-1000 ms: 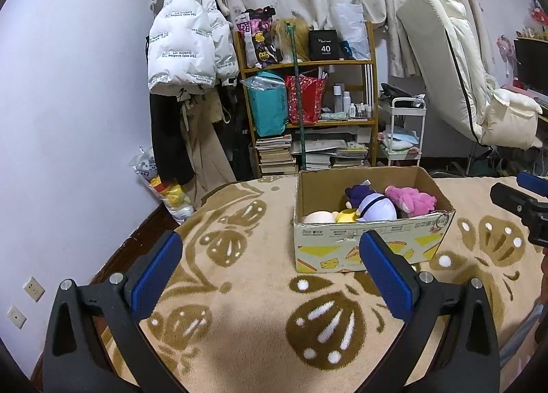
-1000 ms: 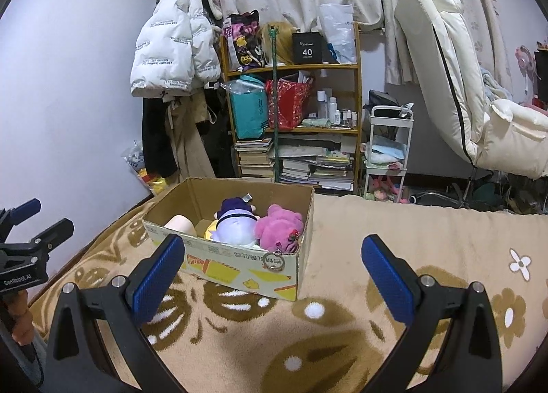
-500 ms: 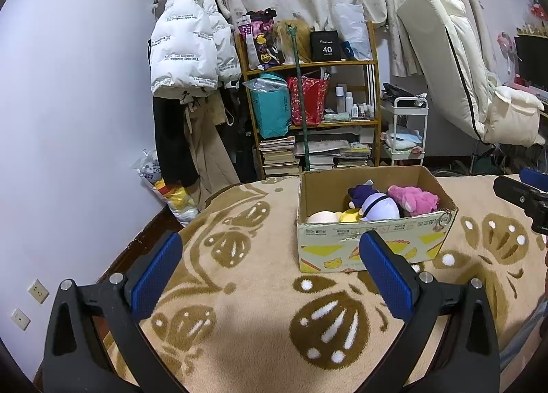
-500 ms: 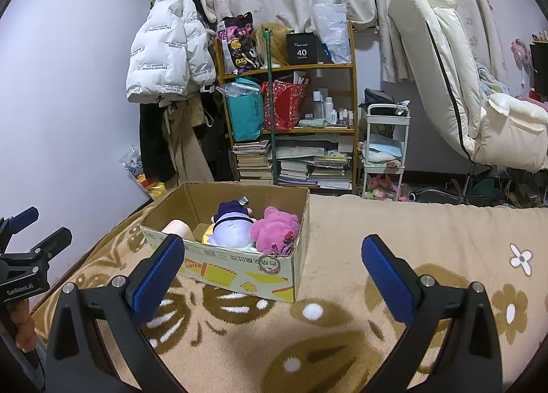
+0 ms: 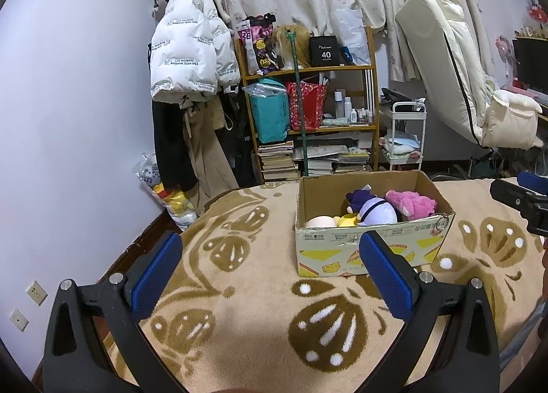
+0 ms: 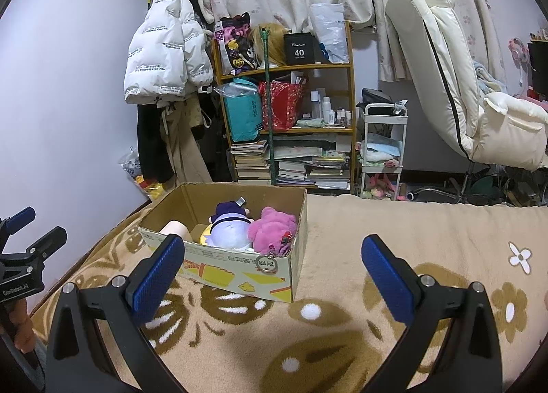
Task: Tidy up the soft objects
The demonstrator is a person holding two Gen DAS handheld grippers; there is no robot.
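Soft toys, among them a pink plush [image 6: 272,230] and a purple-and-white plush [image 6: 230,227], are seen packed in a cardboard box [image 6: 222,264] on the patterned blanket [image 6: 376,228]. The left gripper [image 5: 270,271] and right gripper [image 6: 274,269] are held spread and empty; no loose toy is seen, so the sorting is judged nearly finished.

Each gripper, the left gripper [image 5: 270,271] and the right gripper [image 6: 274,273], has black angular arms with silver screw heads and ribbed blue pads [image 6: 157,278] lining its jaws; white lettering marks the left one's body at the right view's lower left.
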